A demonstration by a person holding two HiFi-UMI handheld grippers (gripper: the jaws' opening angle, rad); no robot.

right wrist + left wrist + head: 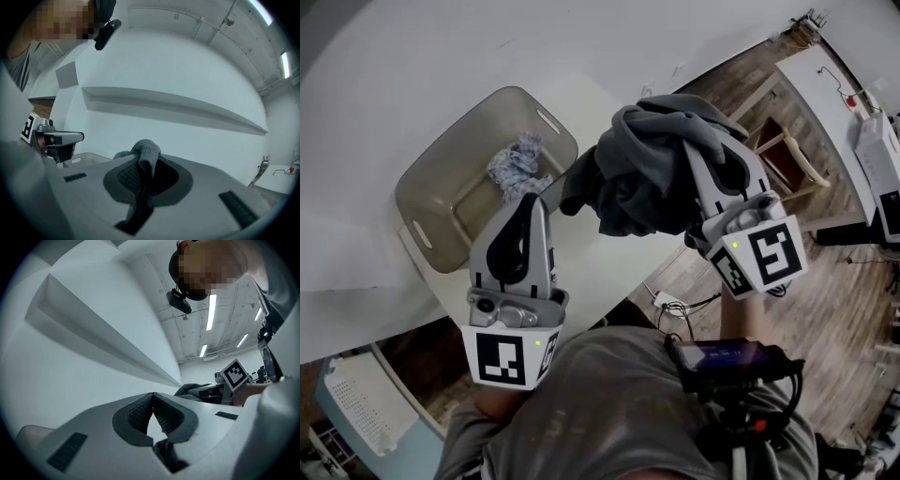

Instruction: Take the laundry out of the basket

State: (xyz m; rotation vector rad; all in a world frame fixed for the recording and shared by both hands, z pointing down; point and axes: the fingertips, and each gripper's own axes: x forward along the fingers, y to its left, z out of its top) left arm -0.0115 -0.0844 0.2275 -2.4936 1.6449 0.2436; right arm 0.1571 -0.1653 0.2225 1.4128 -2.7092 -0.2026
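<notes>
Grey garment point(642, 169), soft and light by my judgement, is pinched in the closed jaws of my right gripper point(144, 164) and hangs bunched beside the basket point(431, 187). My left gripper point(153, 399) is shut on nothing. One pale patterned cloth point(517, 167) lies in the basket. It looks limp and is best taken by a raised fold.

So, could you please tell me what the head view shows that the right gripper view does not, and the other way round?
Only the head view: the pale patterned cloth lying in the basket, the bulk of the dark grey garment bunched up beside it, the white table and the wooden floor. Only the right gripper view: the jaws of the right gripper pinched on a fold of that garment, and a long wall ledge. Both: the garment, the basket, the left gripper and the right one.
</notes>
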